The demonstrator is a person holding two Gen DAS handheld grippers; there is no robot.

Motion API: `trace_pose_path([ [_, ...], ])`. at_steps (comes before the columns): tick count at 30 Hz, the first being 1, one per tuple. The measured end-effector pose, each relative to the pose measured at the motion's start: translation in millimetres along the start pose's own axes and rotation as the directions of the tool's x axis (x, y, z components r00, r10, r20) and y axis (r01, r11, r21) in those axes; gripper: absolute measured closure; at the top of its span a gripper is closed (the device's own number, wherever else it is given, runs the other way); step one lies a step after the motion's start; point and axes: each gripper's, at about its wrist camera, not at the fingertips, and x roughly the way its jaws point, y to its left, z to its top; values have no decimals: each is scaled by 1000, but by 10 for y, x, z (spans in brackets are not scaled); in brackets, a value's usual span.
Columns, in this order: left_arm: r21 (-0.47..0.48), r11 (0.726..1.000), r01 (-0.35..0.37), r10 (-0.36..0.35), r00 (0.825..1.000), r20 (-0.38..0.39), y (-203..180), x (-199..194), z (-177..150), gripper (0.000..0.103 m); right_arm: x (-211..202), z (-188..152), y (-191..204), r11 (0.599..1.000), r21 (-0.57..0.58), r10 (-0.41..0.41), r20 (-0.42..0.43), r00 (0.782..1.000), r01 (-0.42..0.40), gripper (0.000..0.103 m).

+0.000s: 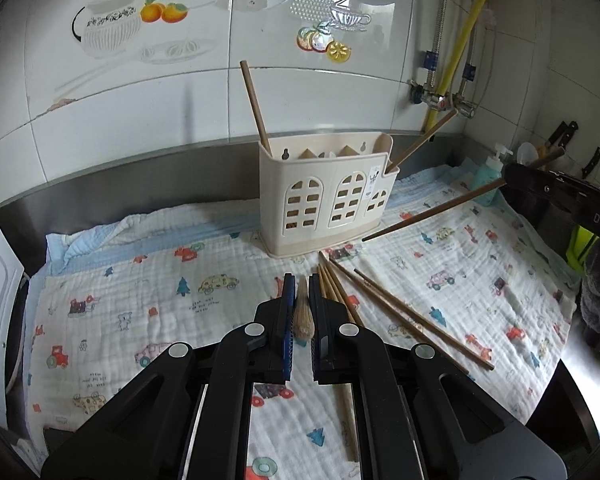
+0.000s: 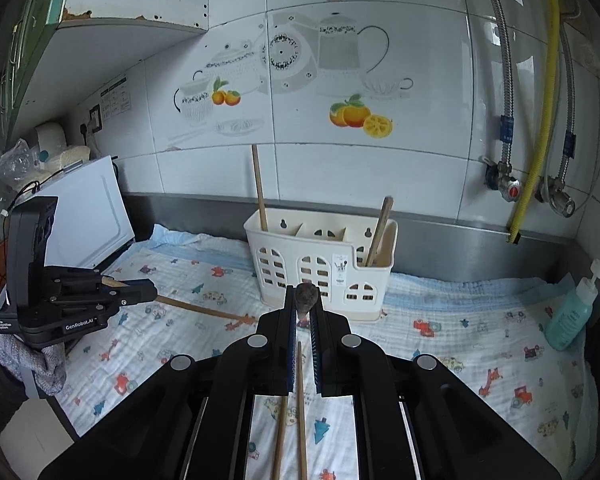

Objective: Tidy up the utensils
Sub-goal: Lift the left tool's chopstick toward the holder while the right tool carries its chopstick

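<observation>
White tiled wall with teapot and fruit decals backs a counter spread with a quilted white cloth printed with little cars and trees (image 1: pixel 148 312).

Straight ahead of both my tools stands the cream plastic utensil caddy with arched cut-out windows (image 1: pixel 324 200). Two brown wooden chopsticks already stand in it: one upright in the far-left compartment (image 1: pixel 255 108), one leaning out of the low right-hand pocket (image 1: pixel 422 140).

My left gripper (image 1: pixel 300 312) has its jaws nearly closed on a pale wooden chopstick (image 1: pixel 303 314), seen end-on between the blue pads; in the right wrist view its shaft reaches forward over the cloth. My right gripper (image 2: pixel 303 316) is likewise closed down on a dark brown chopstick (image 2: pixel 307 295), its butt end sitting between the fingertips; from the left view that stick slants down toward the cloth just right of the caddy.

Just right of my left tool lies a loose fan of bare wooden chopsticks (image 1: pixel 380 304), flat on the cloth.

I judge the job under halfway: two sticks housed, two in hand, and at least four or five more to collect.
</observation>
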Motion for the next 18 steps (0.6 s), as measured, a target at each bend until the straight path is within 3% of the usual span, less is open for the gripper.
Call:
trace_pose_path([
  [11,57,998,34,-39,996,84,-133,-219,632,98,-136,751,-217,998,-43,-45,29,999,46,97],
  [18,99,995,-1,-17,983,181,-227,-401,1153,98,-48,1058,-339,995,-61,-83,-7,997,82,97],
])
